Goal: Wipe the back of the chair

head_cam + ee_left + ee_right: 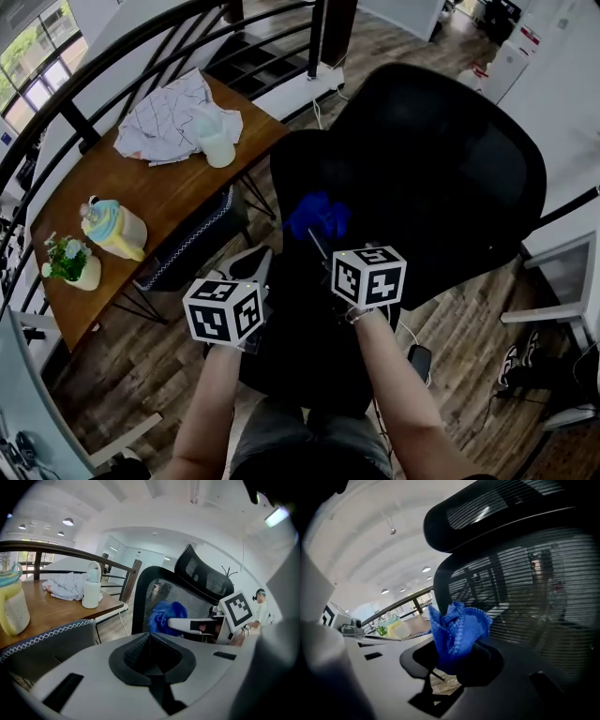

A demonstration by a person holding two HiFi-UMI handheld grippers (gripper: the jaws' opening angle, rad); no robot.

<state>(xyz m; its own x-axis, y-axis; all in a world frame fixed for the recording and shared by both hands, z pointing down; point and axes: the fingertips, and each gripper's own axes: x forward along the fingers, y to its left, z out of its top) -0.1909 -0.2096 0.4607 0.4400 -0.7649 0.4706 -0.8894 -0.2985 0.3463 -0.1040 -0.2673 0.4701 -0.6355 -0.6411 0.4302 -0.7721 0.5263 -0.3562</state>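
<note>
The chair [441,169] is set right of the table [141,187], on which crumpled fabric [169,117] and a jug [217,142] are placed at the far end, a pitcher [114,228] and a potted plant [70,262] nearer. A cloth [317,216], clamped in the right hand-held gripper [321,236], is held before the chair.

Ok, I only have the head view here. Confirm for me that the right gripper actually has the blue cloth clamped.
Observer: Confirmed. The right gripper view shows the right gripper with its jaws shut on the bunched blue cloth.
Operator: Now give me the left gripper's state.
Observer: Its own view shows the left gripper with jaws together and nothing between them.
Operator: Tell me where the cloth is on the chair back.
Observer: Seen from the left gripper view, it is low in front of the mesh chair back, below the headrest; I cannot tell if it touches.
</note>
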